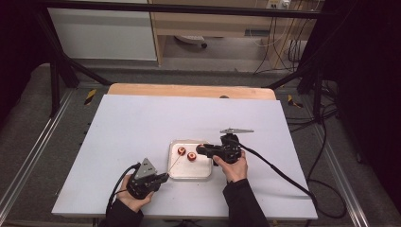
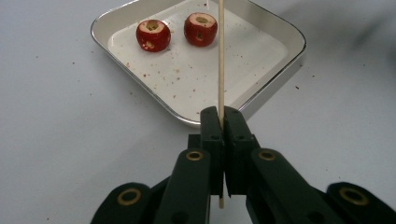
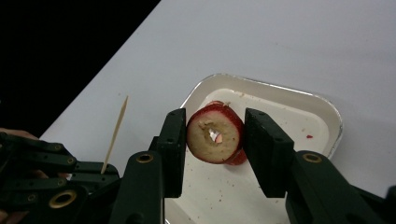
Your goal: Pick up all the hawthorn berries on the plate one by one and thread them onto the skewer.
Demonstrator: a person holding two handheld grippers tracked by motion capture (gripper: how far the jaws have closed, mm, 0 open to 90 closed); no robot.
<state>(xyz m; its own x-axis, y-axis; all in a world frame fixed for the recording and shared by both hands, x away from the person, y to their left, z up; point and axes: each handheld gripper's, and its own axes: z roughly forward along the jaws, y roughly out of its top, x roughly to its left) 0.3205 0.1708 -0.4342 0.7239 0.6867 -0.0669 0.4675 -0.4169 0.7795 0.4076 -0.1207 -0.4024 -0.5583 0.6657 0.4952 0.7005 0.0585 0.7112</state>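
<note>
Table: a white table top [image 1: 142, 132] carried a shallow white tray [image 1: 190, 172] with a silver rim, near the person's edge, at about 6 o'clock from the table's middle.
Tray contents: two red cored fruits [image 2: 153, 35] [image 2: 201, 29] sat side by side toward the tray's far-left part in the high view; crumbs were scattered over the tray floor.
Left gripper: the left gripper [image 1: 163, 177] sat at 9 o'clock of the tray, just beside its near-left corner, jaws pressed together on a thin wooden skewer [image 2: 221, 56].
Skewer: it ran straight out past the jaw tips, over the tray, its tip toward the fruits.
Right gripper: the right gripper [image 3: 215, 140] reached in from 3 o'clock over the tray, jaws pinching a third cored fruit [image 3: 214, 134] by its red sides.
Held fruit: its cut, pale face with the open core hole faced the right gripper's camera, above the tray.
Hands: both wore dark sleeves.
</note>
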